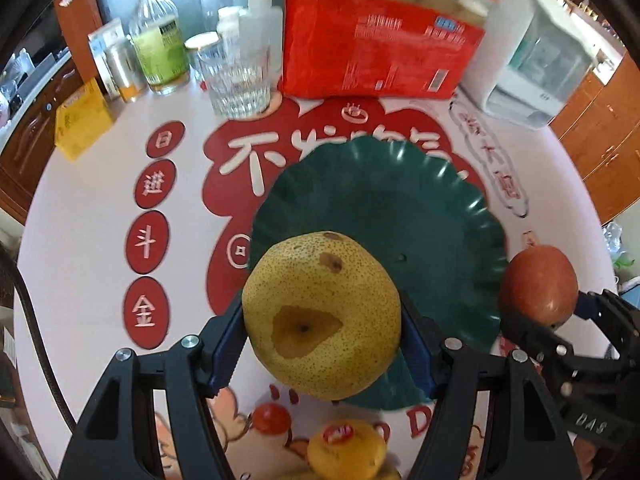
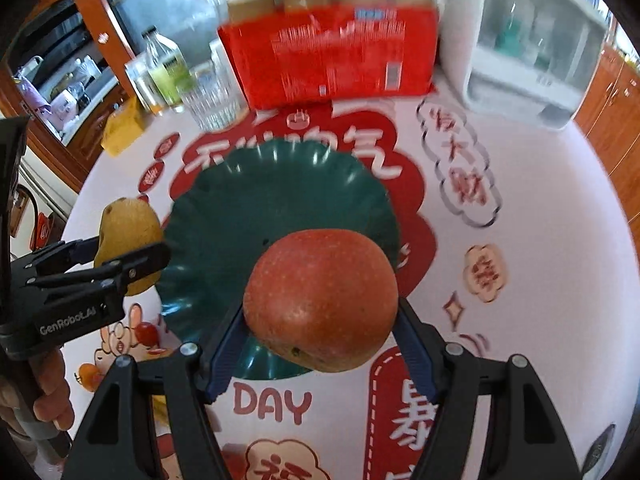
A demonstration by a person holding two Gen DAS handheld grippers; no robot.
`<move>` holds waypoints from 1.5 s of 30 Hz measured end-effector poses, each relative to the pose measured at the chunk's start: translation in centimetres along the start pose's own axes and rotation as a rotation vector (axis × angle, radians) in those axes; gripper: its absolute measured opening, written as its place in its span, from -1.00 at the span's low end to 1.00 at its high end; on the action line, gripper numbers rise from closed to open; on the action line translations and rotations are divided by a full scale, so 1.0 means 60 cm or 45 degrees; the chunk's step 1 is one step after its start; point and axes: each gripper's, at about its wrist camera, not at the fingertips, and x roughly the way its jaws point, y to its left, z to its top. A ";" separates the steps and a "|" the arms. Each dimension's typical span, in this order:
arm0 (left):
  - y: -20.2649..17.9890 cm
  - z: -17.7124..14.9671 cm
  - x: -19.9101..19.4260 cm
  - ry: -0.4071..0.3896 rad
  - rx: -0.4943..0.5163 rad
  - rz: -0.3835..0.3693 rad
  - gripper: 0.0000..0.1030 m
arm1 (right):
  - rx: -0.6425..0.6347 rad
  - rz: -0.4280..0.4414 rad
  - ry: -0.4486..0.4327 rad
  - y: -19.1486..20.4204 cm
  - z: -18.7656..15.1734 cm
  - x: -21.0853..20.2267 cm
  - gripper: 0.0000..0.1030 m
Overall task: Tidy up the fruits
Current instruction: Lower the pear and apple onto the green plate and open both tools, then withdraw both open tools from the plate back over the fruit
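A speckled yellow pear (image 1: 320,316) is clamped between the blue pads of my left gripper (image 1: 322,340), hanging over the near rim of a dark green scalloped plate (image 1: 384,208). My right gripper (image 2: 320,332) is shut on a red apple (image 2: 320,296), held above the same green plate (image 2: 256,208) at its near right edge. In the left wrist view the apple (image 1: 538,284) and right gripper (image 1: 560,320) show at the right; in the right wrist view the pear (image 2: 128,232) and left gripper (image 2: 104,264) show at the left. The plate holds nothing.
A yellow fruit with a red sticker (image 1: 346,454) lies on the table near me. Behind the plate stand a red package (image 1: 376,44), a drinking glass (image 1: 236,80), a bottle (image 1: 158,36), a yellow box (image 1: 80,120) and a white appliance (image 1: 532,52). A hand (image 2: 48,392) grips the left handle.
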 end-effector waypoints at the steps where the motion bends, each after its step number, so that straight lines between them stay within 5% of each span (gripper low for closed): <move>1: -0.003 0.002 0.013 0.009 0.003 0.002 0.32 | -0.004 0.001 0.007 0.001 0.000 0.007 0.37; 16: -0.016 0.007 0.085 0.055 -0.008 0.005 0.34 | -0.071 0.043 0.058 0.005 0.007 0.074 0.39; 18: -0.017 0.006 0.084 0.051 -0.008 0.001 0.49 | -0.072 0.039 0.045 0.005 0.008 0.074 0.39; 20: -0.019 0.004 0.080 0.039 -0.003 -0.013 0.77 | -0.086 0.026 0.031 0.009 0.007 0.076 0.39; 23: -0.027 0.003 0.072 0.029 0.027 -0.021 0.83 | -0.130 0.001 0.020 0.015 0.002 0.079 0.42; 45: -0.021 -0.027 -0.027 -0.064 -0.028 0.008 0.87 | -0.079 0.056 -0.064 0.022 -0.026 0.010 0.44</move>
